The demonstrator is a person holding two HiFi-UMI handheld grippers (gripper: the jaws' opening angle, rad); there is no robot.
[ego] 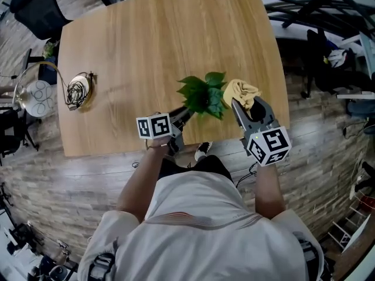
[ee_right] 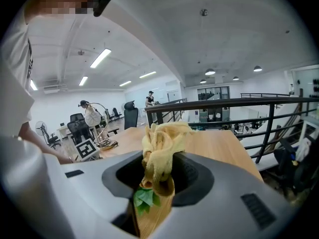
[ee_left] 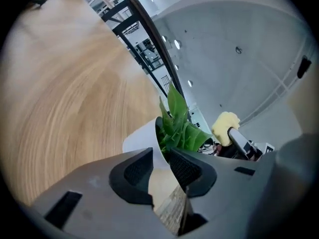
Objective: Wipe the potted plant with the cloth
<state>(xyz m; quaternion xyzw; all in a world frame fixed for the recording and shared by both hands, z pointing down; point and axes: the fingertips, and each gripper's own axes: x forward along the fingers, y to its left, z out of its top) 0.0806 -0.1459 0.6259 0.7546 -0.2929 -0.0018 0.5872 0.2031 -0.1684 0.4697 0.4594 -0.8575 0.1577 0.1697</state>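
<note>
**Q:** At the near edge of the table (ego: 152, 45), what's the left gripper (ee_left: 160, 167) up to?

**A:** Its jaws are apart, straddling the rim of the white pot (ee_left: 140, 136), not squeezing it afaict. The right gripper (ee_right: 159, 177) is clamped on the yellow cloth (ee_right: 160, 143), bunched up just right of the potted plant (ego: 204, 93). The plant sits toward that edge's right end. A cable coil (ego: 78, 89) lies by the left edge.

The potted plant (ego: 204, 95) stood at the table's (ego: 158, 40) near edge, hemmed by the left gripper (ego: 186, 111) and, on its right, the right gripper (ego: 246, 105) gripping a cloth (ego: 240, 91). A cable coil (ego: 77, 89) lay at the left; the far tabletop lay open.
</note>
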